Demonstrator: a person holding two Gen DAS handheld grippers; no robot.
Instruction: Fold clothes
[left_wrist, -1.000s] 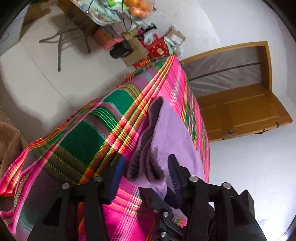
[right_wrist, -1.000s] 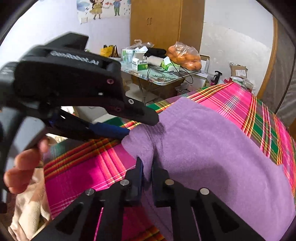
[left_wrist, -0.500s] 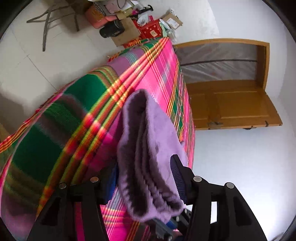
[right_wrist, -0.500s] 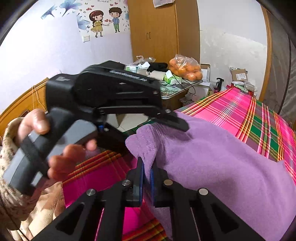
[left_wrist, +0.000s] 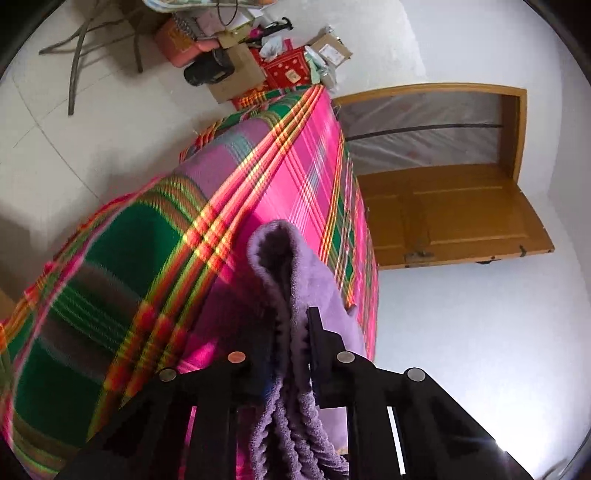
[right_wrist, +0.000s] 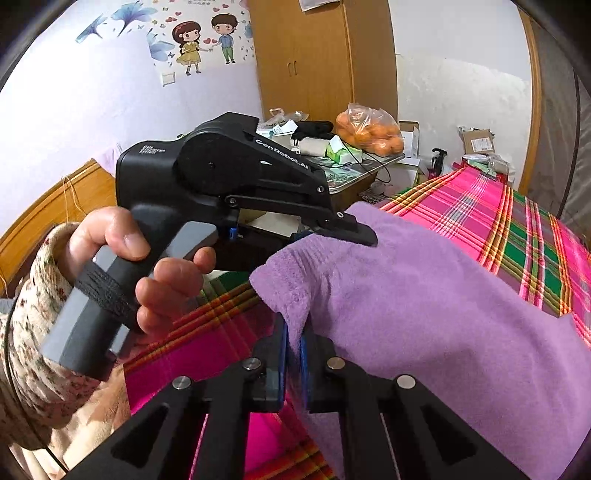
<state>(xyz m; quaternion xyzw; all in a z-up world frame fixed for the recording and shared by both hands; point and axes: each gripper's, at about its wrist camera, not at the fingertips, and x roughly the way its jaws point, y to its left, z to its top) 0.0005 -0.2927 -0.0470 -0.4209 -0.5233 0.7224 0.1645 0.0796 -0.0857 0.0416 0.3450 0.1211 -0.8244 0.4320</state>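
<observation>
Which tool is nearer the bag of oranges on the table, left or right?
Left. In the right wrist view the left tool grips the purple cloth at its far corner, just below the bag of oranges. The right tool pinches the cloth's near edge, farther away.

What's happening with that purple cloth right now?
A person holds a gripper in each hand and is folding a purple towel on a bed covered with a pink and green plaid blanket. The right gripper is shut on the towel's near edge. The left gripper is closing on a bunched fold of the same towel, layers between its fingers. The towel's corner is lifted off the blanket.
</observation>
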